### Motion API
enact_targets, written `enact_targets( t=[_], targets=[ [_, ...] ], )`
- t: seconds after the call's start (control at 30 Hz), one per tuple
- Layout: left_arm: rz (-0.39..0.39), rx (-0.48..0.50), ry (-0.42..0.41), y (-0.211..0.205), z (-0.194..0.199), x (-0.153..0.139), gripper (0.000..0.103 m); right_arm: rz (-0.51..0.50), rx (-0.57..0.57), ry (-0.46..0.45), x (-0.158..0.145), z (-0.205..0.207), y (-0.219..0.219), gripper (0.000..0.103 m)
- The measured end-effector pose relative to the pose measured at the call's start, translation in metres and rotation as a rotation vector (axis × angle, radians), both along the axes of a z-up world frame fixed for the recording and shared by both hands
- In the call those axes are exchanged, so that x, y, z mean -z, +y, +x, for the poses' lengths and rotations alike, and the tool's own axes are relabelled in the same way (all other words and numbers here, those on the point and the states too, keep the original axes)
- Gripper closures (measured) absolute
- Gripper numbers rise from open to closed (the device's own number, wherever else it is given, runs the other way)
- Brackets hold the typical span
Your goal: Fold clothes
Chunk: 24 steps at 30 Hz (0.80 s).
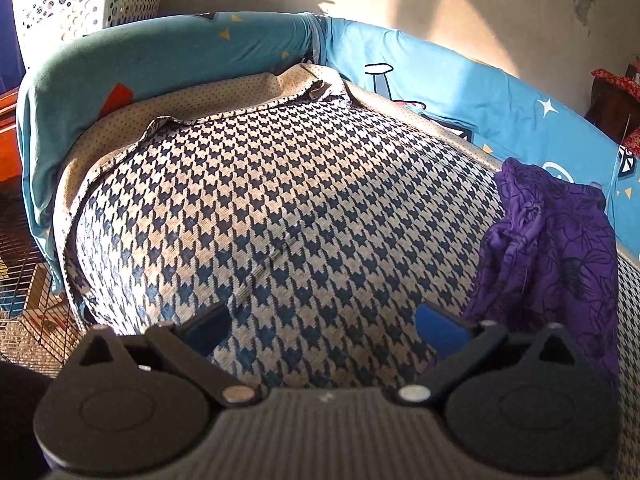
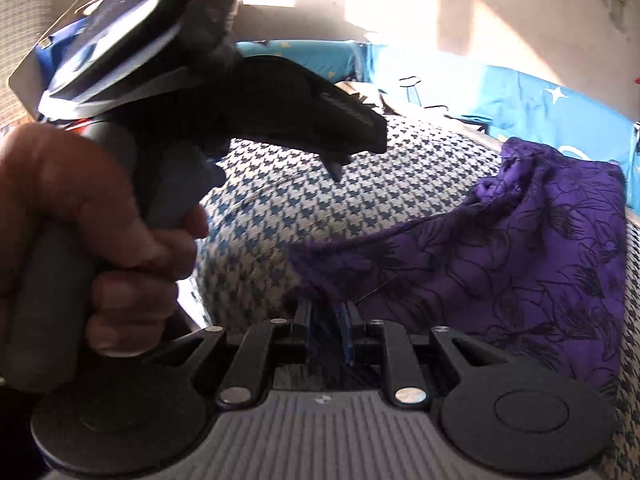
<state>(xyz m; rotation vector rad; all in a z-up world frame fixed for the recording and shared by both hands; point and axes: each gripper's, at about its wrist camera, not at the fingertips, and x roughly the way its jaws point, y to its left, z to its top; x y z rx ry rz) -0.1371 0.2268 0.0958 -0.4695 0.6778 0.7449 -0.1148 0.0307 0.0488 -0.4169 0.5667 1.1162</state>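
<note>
A purple garment with a black flower print [image 1: 552,240] lies bunched on the houndstooth bed cover [image 1: 280,200], at the right of the left wrist view. My left gripper [image 1: 320,326] hangs open over the bare cover, left of the garment, with nothing between its blue-padded fingers. In the right wrist view the purple garment [image 2: 500,248] spreads from the centre to the right. My right gripper [image 2: 326,320] is shut on its near edge, and the cloth is lifted there. A hand [image 2: 80,232] holds the other gripper's body [image 2: 240,92] at the left of that view.
A blue cartoon-print padded rail [image 1: 460,92] runs along the bed's far and left sides, against a cream wall. A white perforated basket [image 1: 80,0] stands behind the far left corner. A wire cage [image 1: 24,300] sits on the floor at the left.
</note>
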Motion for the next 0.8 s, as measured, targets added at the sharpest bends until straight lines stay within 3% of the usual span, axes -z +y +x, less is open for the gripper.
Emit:
enact_targets(
  t=[0.27,0.4,0.8],
  targets=[
    [0.004,0.082,0.027,-0.011,0.011,0.004,0.000,0.026,0.098,0.028,-0.010,0.009,-0.025,0.085],
    [0.009,0.120,0.053,-0.020,0.018,0.008,0.000,0.052,0.243,0.018,-0.016,0.025,-0.057,0.085],
    [0.029,0.249,0.090,-0.049,0.033,0.019,0.000,0.109,0.623,0.189,-0.010,0.070,-0.143,0.081]
  ],
)
